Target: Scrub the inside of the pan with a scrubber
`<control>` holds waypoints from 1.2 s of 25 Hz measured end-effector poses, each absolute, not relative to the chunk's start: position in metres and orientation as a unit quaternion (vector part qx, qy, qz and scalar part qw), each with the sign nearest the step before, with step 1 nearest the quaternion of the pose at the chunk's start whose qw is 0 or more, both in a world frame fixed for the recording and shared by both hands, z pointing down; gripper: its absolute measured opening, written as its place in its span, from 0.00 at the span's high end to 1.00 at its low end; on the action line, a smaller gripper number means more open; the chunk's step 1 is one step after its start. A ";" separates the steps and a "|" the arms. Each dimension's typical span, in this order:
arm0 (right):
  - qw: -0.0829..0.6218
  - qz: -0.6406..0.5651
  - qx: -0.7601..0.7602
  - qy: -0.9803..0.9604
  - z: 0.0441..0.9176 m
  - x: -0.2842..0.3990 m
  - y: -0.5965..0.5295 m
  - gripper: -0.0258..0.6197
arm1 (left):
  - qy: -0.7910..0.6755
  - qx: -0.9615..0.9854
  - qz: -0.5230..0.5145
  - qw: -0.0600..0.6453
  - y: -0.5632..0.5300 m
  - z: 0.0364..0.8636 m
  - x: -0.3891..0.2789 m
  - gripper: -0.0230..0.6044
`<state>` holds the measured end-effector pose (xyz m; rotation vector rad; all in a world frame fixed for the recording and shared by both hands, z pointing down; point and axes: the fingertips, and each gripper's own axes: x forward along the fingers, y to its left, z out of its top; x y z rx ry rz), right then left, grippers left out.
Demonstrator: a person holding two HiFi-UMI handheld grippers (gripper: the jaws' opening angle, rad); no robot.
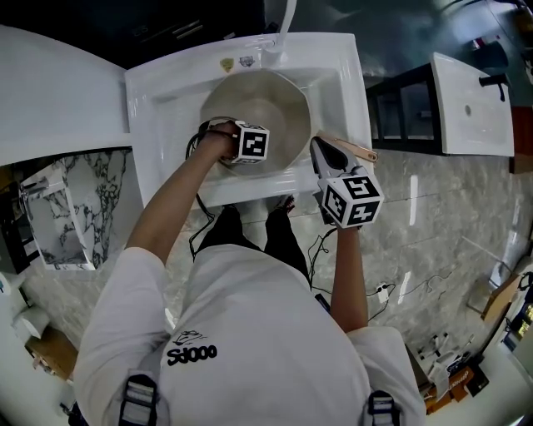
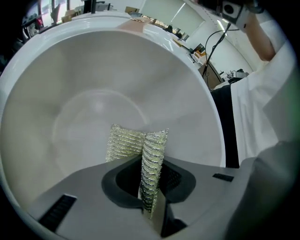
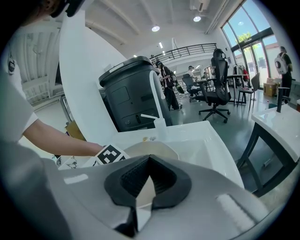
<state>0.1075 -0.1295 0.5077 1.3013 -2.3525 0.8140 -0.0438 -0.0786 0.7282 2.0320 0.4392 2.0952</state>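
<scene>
A pale round pan [image 1: 275,104] lies in the white sink [image 1: 162,104]. My left gripper [image 1: 223,143] reaches down into it from the near left side, shut on a silvery mesh scrubber [image 2: 125,142]. The scrubber rests against the pan's [image 2: 93,79] inner wall, close to the flat bottom. My right gripper [image 1: 323,154] is at the pan's right rim, shut on the wooden pan handle [image 1: 356,151]. In the right gripper view the handle [image 3: 145,192] shows as a pale strip between the closed jaws, with the pan [image 3: 161,149] beyond.
A faucet [image 1: 283,18] rises at the sink's far edge, with a small pump bottle [image 3: 160,124] beside it. A white counter [image 1: 50,91] lies to the left, a second basin [image 1: 470,104] to the right. A dark bin [image 3: 131,96] stands behind the sink.
</scene>
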 end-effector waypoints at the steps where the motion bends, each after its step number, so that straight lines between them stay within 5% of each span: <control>1: 0.166 0.285 0.456 -0.827 0.507 0.107 -0.131 0.95 | 0.138 0.684 0.709 0.101 -0.083 0.729 -0.048 0.87; 12: 0.162 0.286 0.458 -0.826 0.506 0.111 -0.136 0.95 | 0.033 0.689 0.714 0.115 -0.142 0.729 -0.065 0.87; 22: 0.160 0.292 0.467 -0.819 0.508 0.122 -0.133 0.95 | -0.036 0.717 0.696 0.028 -0.179 0.730 -0.043 0.87; 30: 0.158 0.293 0.468 -0.819 0.508 0.121 -0.132 0.95 | 0.006 0.741 0.667 0.078 -0.147 0.724 0.004 0.87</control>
